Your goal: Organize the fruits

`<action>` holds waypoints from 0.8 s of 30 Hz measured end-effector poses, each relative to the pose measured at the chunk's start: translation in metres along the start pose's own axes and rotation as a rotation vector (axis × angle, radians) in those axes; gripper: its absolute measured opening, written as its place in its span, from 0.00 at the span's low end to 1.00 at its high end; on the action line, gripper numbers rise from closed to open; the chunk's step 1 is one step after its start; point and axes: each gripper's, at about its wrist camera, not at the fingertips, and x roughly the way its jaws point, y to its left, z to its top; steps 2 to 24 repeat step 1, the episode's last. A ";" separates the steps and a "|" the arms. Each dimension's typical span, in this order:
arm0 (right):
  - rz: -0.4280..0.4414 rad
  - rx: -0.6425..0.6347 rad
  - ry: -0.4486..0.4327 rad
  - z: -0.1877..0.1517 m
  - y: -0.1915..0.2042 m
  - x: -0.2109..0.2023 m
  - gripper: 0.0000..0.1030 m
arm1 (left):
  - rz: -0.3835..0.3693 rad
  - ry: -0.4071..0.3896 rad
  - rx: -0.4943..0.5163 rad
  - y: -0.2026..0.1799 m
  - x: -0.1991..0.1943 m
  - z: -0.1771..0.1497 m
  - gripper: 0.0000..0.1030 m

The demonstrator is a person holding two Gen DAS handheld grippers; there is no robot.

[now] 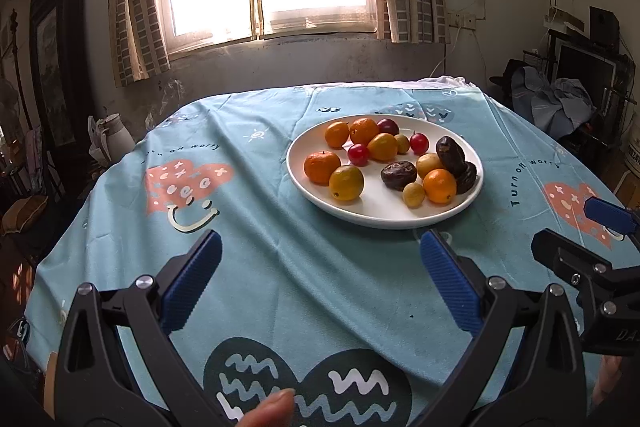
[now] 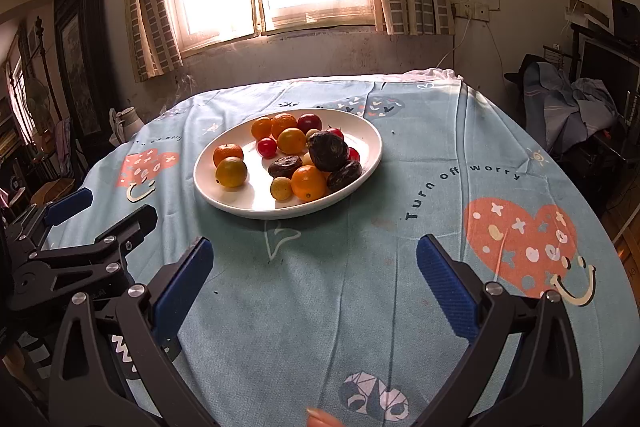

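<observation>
one plate (image 1: 376, 215) (two grippers)

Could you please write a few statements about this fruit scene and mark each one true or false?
1. All the fruits lie on the white plate. True.
2. The left gripper is shut on an orange. False: it is open and holds nothing.
3. The right gripper is open above the tablecloth. True.
4. The plate is blue. False: it is white.
5. Dark wrinkled fruits lie among the oranges. True.
</observation>
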 end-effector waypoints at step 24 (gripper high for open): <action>0.000 0.000 0.000 0.000 0.000 0.000 0.99 | 0.001 0.000 -0.001 0.000 0.000 0.000 0.98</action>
